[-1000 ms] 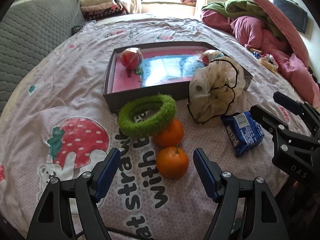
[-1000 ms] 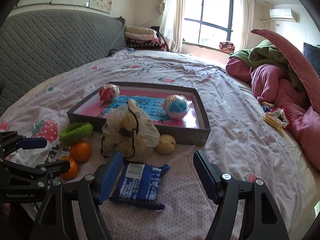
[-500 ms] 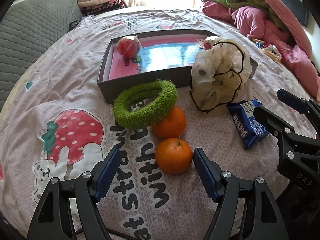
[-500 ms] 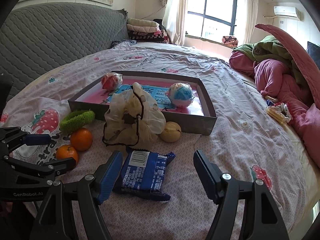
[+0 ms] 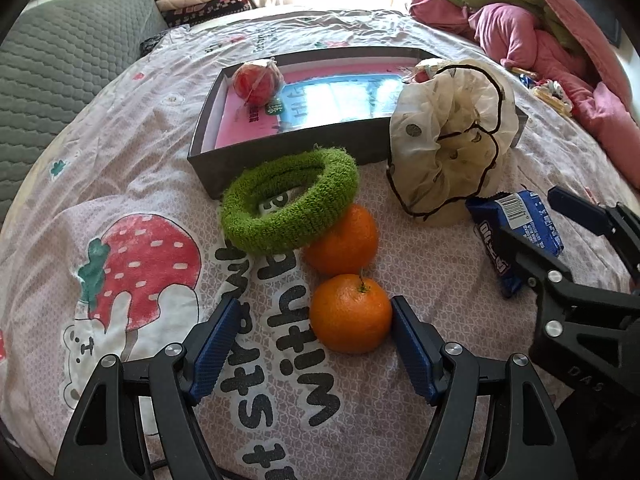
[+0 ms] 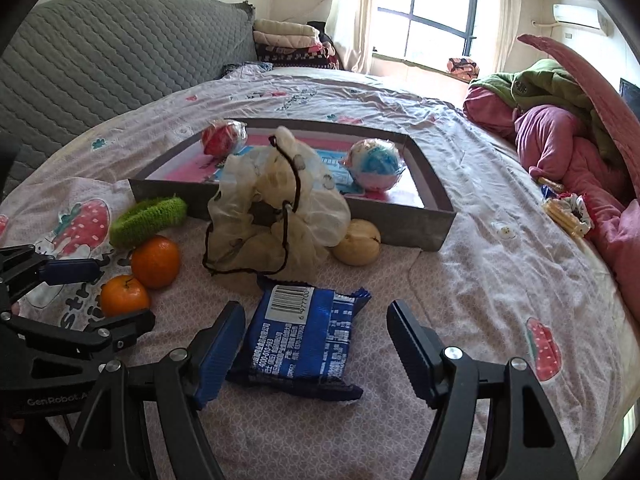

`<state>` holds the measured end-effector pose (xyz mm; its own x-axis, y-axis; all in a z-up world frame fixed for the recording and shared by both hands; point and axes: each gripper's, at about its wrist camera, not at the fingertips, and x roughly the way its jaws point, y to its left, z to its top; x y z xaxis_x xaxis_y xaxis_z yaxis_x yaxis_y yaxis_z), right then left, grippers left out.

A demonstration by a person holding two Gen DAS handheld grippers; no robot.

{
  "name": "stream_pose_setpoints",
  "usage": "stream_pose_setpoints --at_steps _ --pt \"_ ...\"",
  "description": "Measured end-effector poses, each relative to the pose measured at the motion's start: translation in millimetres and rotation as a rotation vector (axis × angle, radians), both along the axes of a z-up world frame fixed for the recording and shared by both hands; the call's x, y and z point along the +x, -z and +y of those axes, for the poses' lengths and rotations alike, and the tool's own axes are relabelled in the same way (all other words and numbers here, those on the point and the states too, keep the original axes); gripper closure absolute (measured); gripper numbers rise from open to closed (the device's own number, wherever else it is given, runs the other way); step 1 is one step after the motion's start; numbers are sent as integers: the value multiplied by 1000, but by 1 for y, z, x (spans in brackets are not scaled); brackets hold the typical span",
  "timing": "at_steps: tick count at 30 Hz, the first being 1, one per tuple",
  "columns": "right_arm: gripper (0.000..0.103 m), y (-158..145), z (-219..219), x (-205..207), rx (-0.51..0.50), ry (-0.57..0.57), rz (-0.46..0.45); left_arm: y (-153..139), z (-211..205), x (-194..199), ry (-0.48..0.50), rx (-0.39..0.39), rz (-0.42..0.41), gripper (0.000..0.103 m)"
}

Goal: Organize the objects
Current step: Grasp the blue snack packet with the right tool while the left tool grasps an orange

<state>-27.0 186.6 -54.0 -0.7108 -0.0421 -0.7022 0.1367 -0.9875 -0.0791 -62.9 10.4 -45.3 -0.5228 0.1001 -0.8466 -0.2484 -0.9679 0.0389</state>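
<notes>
My left gripper (image 5: 312, 344) is open around the near orange (image 5: 350, 313), whose right side touches the right pad. A second orange (image 5: 344, 241) lies behind it under a green fuzzy ring (image 5: 289, 200). My right gripper (image 6: 312, 344) is open astride a blue snack packet (image 6: 301, 337), which also shows in the left wrist view (image 5: 516, 232). A grey tray (image 5: 280, 152) holds a red wrapped ball (image 5: 257, 82); in the right wrist view the tray (image 6: 400, 216) also holds a blue-pink ball (image 6: 374, 165).
A cream scrunchie with black trim (image 5: 452, 140) stands against the tray front, with a pale round fruit (image 6: 357, 242) beside it. Pink and green bedding (image 6: 560, 128) is piled at right. A grey headboard (image 6: 100, 60) runs along the left.
Both grippers moved forward and lower. The near orange now sits between my left fingers, and the blue packet sits between my right fingers. Both stay open.
</notes>
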Motion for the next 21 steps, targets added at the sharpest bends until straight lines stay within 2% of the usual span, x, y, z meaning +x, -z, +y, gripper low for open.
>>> stream_pose_setpoints --at_steps 11,16,21 --pt "30 16 -5 -12 16 15 -64 1 0 -4 -8 -2 -3 27" --pt "42 18 -6 -11 2 -7 -73 2 0 -5 -11 3 -3 27" --pt "46 19 -7 -11 -12 -17 -80 2 0 -6 -13 3 0 27"
